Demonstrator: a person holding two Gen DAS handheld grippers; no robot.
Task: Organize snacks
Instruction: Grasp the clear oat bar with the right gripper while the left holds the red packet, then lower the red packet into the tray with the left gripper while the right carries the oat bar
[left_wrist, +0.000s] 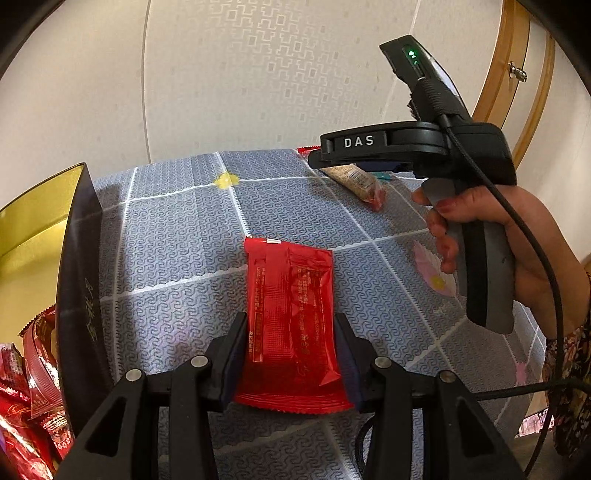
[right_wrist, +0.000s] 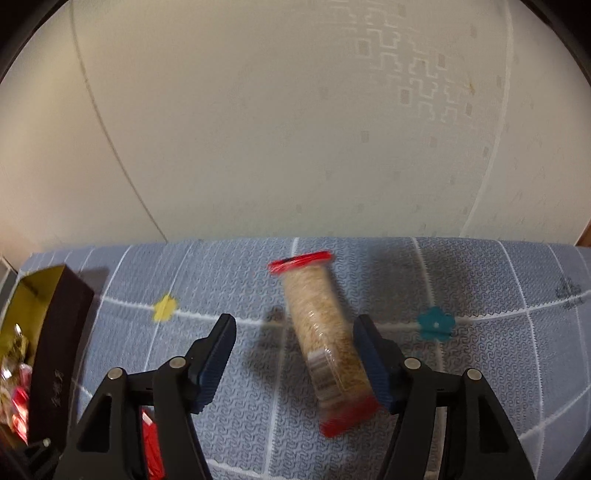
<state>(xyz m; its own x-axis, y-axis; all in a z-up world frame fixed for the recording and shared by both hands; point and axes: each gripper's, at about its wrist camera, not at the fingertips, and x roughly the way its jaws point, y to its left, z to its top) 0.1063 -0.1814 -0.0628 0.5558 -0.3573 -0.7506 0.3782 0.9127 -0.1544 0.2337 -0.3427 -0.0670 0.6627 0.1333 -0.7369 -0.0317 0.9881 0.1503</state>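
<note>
- Red snack packet sits clamped between the two pads of the left gripper, lengthwise along the fingers, over the blue patterned tablecloth.
- Left of it stands a dark box with a gold inside; more red-wrapped snacks lie in it at the near left.
- Grain bar in clear wrap with red ends lies on the cloth between the fingers of the right gripper, close against the right pad; the picture is blurred, so touch cannot be told.
- Right gripper's jaws stand wide, with a clear gap on the left side of the bar.
- From the left wrist view, the right hand holds its gripper's handle above the far right of the table.
</note>
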